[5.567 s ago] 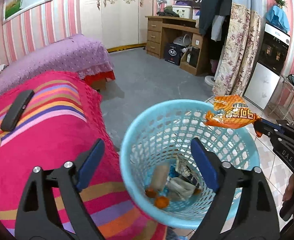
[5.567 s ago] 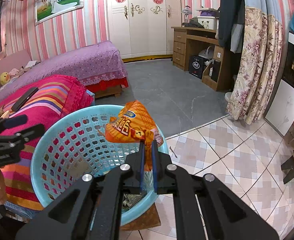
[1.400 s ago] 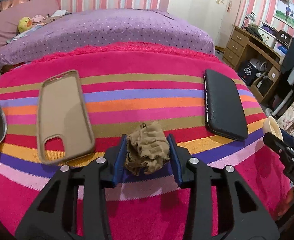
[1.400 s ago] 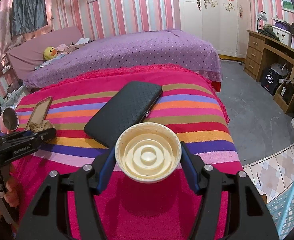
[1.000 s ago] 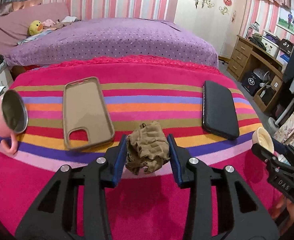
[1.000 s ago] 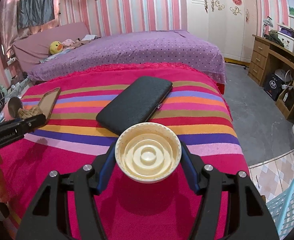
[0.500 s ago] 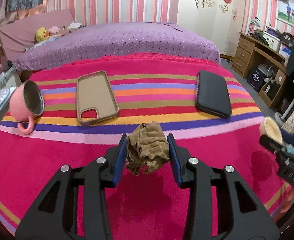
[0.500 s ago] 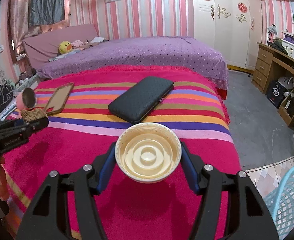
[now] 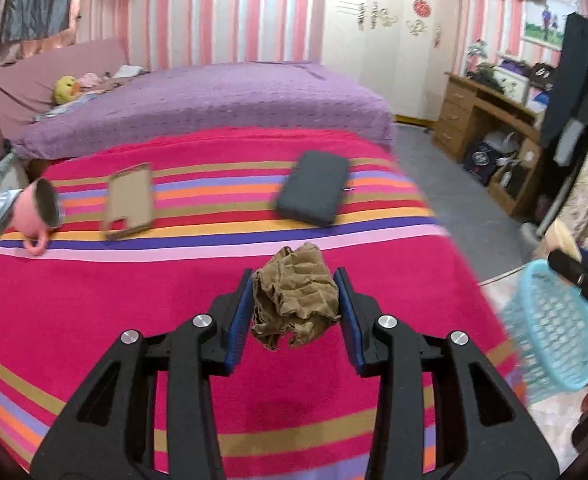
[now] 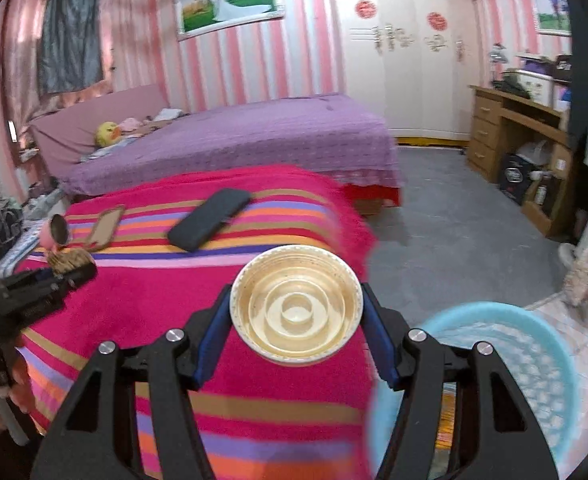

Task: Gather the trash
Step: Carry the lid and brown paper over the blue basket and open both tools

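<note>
- The left wrist view showed the left tongs [image 9: 296, 312] pinching a crumpled brown paper wad [image 9: 296, 300] above the striped blanket [image 9: 94, 320], near its front edge.
- The right wrist view showed the right tongs [image 10: 296, 316] pinching a cream round lid [image 10: 296, 312] at the blanket's right edge, beside the blue trash basket [image 10: 534, 360] on the floor.
- Only the right view showed the basket's wide rim; the left view caught just part of it at its right border.
- Both views showed the pink mug [image 9: 40, 208], tan phone case [image 9: 130, 204] and black wallet [image 9: 314, 188] on the blanket's far half.
- Motion blur softened them.
- The basket's contents could not be made out.
</note>
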Demonstrator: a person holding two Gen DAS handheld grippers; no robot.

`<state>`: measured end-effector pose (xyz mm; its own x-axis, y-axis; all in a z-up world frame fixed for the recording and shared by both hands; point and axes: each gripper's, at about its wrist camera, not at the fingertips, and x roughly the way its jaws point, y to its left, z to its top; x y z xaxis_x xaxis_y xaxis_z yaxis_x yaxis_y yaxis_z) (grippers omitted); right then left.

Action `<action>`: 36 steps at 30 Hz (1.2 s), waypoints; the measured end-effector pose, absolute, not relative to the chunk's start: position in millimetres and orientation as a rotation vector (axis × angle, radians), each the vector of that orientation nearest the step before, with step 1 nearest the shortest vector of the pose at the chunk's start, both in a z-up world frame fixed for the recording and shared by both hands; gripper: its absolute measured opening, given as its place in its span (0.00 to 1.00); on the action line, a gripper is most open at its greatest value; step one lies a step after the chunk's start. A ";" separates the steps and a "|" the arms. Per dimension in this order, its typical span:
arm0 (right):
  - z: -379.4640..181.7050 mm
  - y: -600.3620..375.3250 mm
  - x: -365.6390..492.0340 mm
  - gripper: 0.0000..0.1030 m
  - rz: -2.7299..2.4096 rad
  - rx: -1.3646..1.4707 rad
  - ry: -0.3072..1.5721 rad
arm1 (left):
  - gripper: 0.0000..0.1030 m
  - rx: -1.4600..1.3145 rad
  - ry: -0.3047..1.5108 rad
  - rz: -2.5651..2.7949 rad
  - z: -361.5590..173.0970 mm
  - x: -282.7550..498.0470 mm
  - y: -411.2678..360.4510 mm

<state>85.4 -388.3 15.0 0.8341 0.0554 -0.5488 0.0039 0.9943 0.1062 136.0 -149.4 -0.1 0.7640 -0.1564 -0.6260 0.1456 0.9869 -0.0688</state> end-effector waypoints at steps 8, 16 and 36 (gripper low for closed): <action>12.9 -486.1 30.2 0.59 -0.153 0.098 0.596 | 0.37 0.033 0.683 -0.312 -2.1 109.9 -255.1; -9.8 -547.0 5.6 0.59 -0.271 0.119 0.571 | 0.38 0.111 0.656 -0.439 -17.1 80.4 -352.7; -47.3 -590.4 -10.5 0.59 -0.367 0.182 0.571 | 0.75 0.198 0.724 -0.520 -53.0 78.2 -445.5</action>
<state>-10.5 -590.4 -47.3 0.7786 -0.2879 -0.5576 0.3876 0.9194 0.0665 78.2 -445.5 -53.0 0.6297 -0.3838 -0.6755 0.5176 0.8556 -0.0036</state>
